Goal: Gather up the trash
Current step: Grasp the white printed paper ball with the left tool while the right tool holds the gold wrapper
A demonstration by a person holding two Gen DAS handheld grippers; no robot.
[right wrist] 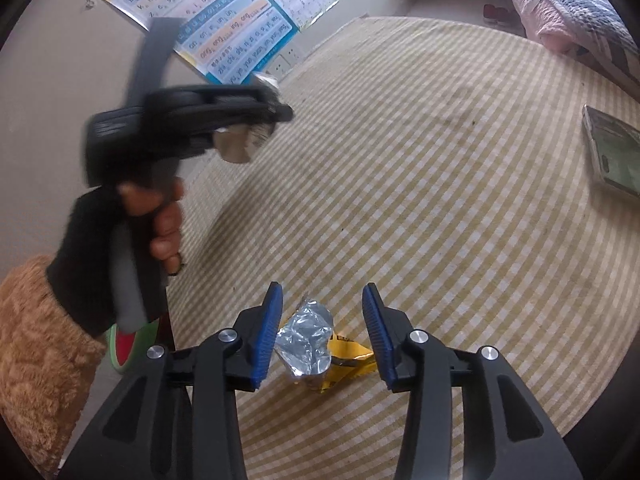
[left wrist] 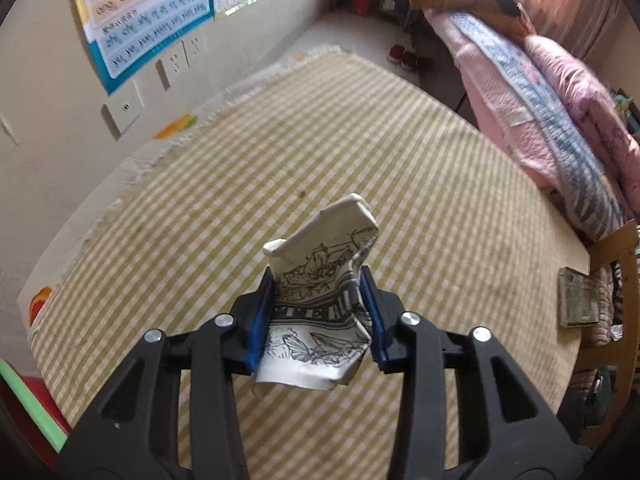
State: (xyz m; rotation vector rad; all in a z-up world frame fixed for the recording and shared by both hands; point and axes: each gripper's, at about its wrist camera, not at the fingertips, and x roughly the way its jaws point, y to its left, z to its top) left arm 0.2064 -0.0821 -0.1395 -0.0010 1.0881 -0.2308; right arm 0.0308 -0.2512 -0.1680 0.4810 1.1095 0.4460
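Only the left wrist view shows the left gripper [left wrist: 318,312] from behind: its blue pads [left wrist: 259,320] press on both sides of a crumpled paper carton [left wrist: 320,300], white with dark line drawings of flowers and a band of letters, held clear above the checked cloth [left wrist: 400,184] that covers the table. The carton sticks up past the fingertips, bent over at its top. Only the right wrist view shows the right gripper [right wrist: 322,336], its jaws standing apart with a wrapper [right wrist: 316,348], silver foil inside and yellow outside, lying on the cloth between them; neither pad touches it. That view also shows the left gripper from the side, blurred, up at the left over the table edge, with a pale scrap of the carton visible at its tip. A hand [right wrist: 160,216] in a black fingerless glove and a brown fleecy sleeve [right wrist: 36,344] wraps its handle, the tool pointing forward and down. A flat greenish packet [right wrist: 612,160] lies well apart at the right edge of the table in both views. No bin or other container shows in either view. Charts [left wrist: 140,12] hang on the wall behind the table, and pink bedding [left wrist: 560,92] is piled at the far right.
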